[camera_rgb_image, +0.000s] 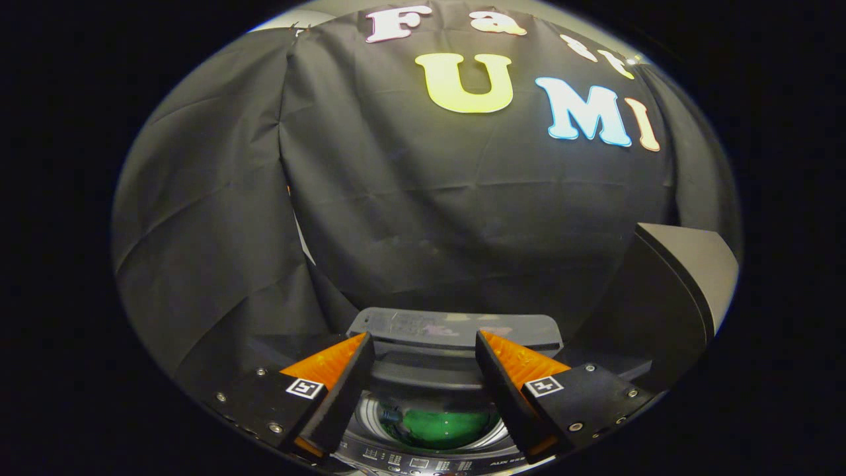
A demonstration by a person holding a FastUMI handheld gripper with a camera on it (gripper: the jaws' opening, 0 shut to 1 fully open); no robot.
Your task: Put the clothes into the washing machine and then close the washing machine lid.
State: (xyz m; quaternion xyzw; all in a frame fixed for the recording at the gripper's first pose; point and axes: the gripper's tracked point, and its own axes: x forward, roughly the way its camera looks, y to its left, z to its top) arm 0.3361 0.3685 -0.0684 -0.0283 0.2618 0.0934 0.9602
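Gripper view is looking down over the dark top-loading washing machine (456, 330), and the gripper (424, 350) is hovering above its round opening with the two fingers standing wide apart and nothing between them. Green soft clothes (444, 428) are lying inside the shiny metal drum (494, 433), below and between the fingers, so I am judging that the first part of the task is done. A small dark blue-green piece is sitting at the left of the green cloth; I cannot tell what it is.

The dark flat washing machine lid (674, 284) is standing raised, beyond the right finger and to its side, with its pale edge catching the light. This lid is now the thing to handle. It is looking stiff and smooth, probably a hard panel on a hinge, not heavy but slippery for the pads. I am thinking the best place to take it is the free upper edge, far from the hinge, or simply to push its back face forward. Letting it drop freely could make it slam.
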